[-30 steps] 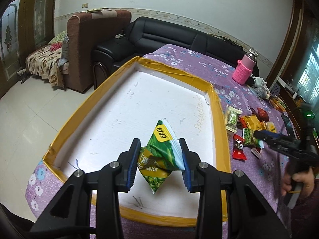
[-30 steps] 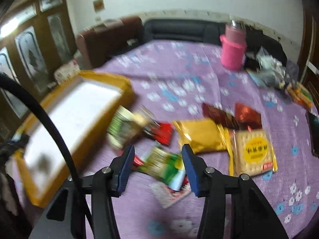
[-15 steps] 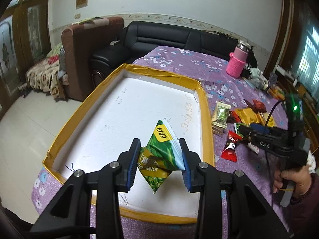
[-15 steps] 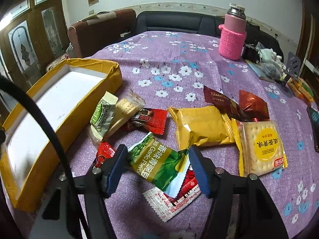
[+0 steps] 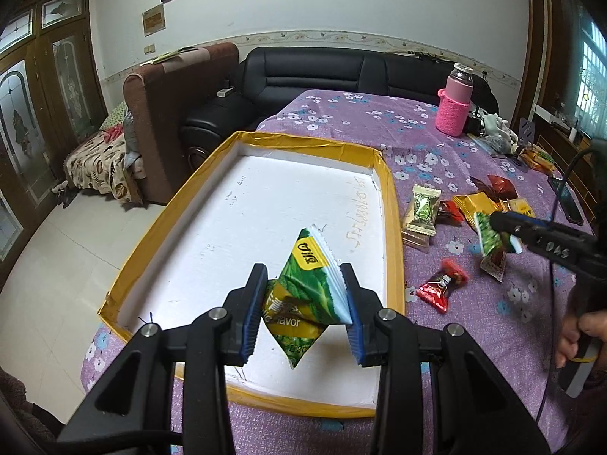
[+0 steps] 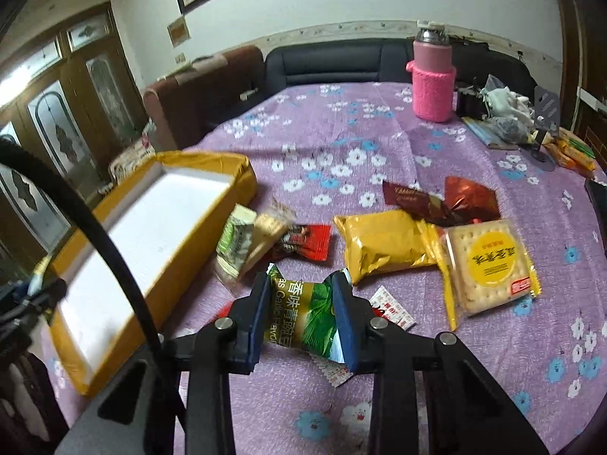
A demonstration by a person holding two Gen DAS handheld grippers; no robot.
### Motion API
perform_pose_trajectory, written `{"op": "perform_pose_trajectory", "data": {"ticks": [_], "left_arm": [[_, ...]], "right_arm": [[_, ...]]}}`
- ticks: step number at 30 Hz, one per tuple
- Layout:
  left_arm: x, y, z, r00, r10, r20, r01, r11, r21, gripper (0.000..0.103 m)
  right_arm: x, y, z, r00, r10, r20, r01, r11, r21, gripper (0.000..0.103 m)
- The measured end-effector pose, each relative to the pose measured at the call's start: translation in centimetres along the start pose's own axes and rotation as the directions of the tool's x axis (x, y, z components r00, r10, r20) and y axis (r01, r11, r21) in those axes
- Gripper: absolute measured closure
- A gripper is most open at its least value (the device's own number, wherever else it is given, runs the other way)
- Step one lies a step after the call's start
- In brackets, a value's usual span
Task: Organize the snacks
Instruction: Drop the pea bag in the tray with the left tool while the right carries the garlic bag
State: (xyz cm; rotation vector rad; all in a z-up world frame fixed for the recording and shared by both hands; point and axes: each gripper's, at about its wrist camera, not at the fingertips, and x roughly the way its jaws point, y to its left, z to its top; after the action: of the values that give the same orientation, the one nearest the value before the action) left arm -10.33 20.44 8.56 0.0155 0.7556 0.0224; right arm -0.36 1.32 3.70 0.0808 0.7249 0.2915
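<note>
item: 2 green pea packets, 1 per tool. left tool point(image 5: 303, 311) clenched on green packet point(image 5: 309, 292), hanging point-down over the white tray point(image 5: 390, 204), i.e. already above its floor; drop is straight down, nothing in the way. right tool point(image 6: 303, 314) jaws just been closing, now gripping 2nd green packet point(image 6: 303, 318), long axis across the jaws, tray lies to its left. nearby on counter point(image 6: 341, 144): yellow pack point(image 6: 383, 242), cracker pack point(image 6: 489, 261), red wrapper point(image 6: 307, 240).
</note>
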Motion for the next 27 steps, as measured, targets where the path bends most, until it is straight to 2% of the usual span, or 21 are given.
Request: {"op": "perform_pose_trajectory", "data": {"ticks": [8, 17, 27], "left_arm": [[0.0, 0.1, -0.1, 1.0, 0.006, -0.001, -0.006, 1.0, -0.001, 0.063], [0.6, 0.8, -0.4, 1.0, 0.025, -0.012, -0.025, 1.0, -0.019, 0.063], [1.6, 2.8, -0.2, 0.996, 0.086, -0.018, -0.086, 0.996, -0.039, 0.063]], "right_arm": [[-1.7, 1.8, 0.6, 0.998, 0.06, 0.036, -0.06, 0.998, -0.016, 0.071], [-2.5, 4.5, 0.8, 0.991, 0.131, 0.04, -0.129, 0.99, -0.057, 0.071], [-1.7, 8.8, 1.5, 0.973, 0.229, 0.0, -0.228, 0.967, -0.111, 0.071]]}}
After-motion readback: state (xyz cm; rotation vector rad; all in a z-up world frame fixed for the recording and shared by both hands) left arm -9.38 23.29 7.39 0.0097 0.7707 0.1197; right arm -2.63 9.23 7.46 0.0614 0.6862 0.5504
